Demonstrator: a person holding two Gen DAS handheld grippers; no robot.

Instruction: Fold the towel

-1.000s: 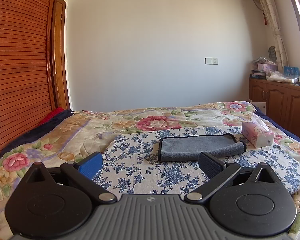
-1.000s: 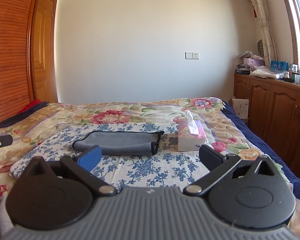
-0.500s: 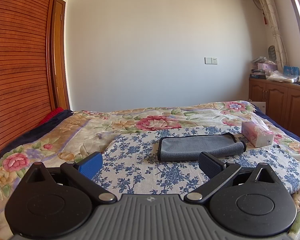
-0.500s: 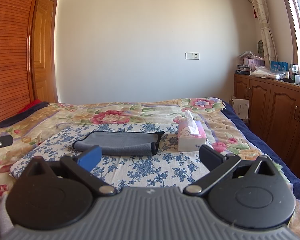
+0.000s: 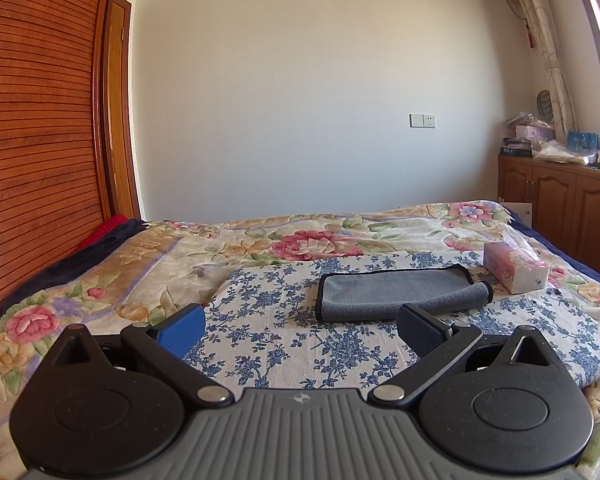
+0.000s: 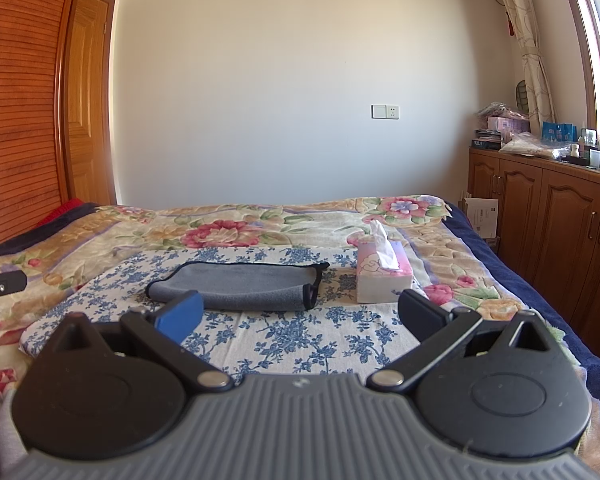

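A grey towel point(image 5: 396, 290) with dark piping along its edges lies folded on a blue-and-white floral cloth point(image 5: 300, 344) spread over the bed. It forms a long, low rectangle, doubled over lengthwise, with the rounded fold along its near side. One end curls into a loose roll. In the right wrist view the towel point(image 6: 240, 286) lies flat, untouched.

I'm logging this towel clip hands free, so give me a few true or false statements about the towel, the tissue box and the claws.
1. The gray towel lies on the blue-flowered cloth. True.
2. The left claw grips the towel. False: it is open and holds nothing.
3. The tissue box stands to the right of the towel. True.
4. The right claw is shut. False: it is open.
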